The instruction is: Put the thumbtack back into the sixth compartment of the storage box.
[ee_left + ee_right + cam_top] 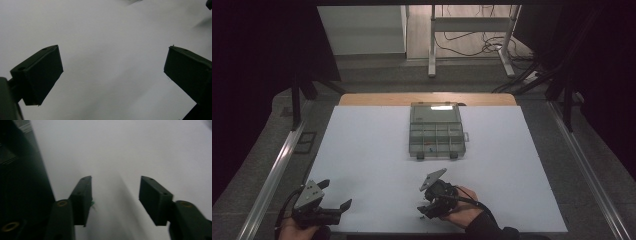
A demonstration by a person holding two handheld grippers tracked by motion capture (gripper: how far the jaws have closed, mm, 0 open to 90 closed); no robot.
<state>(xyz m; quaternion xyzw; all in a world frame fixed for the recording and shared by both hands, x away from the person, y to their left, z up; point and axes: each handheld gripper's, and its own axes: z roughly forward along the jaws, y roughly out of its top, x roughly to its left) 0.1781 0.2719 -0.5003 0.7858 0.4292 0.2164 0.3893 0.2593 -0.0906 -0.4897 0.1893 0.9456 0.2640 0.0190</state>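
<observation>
Surface: a white sheet (377, 165) covers the table, with a strip of wooden tabletop (427, 98) showing at its far edge; grey floor, metal rails and cables lie beyond.

Item 1: compartment box (436, 131), translucent grey plastic, lid shut, two latches on its near edge and a tab on its right side. It sits flat on the sheet toward the far middle, well apart from both of your grippers, which are at the near edge. Through the lid you can make out a grid of small compartments (a few tiny coloured bits inside, too small to name).

Item 2: your left gripper (337, 195), at the near left corner of the sheet, pointing right. Its jaws stand wide apart, nothing between them; in the left gripper view (112, 75) there is bare white sheet between the two.

Item 3: your right gripper (424, 210), near the sheet's front edge, grey plate on top, held in your right hand (464, 207). Its jaws are parted to a moderate gap, holding nothing. In the right gripper view (115, 197) a small green speck (93, 203) shows just beside one jaw (what it is, cannot tell).
</observation>
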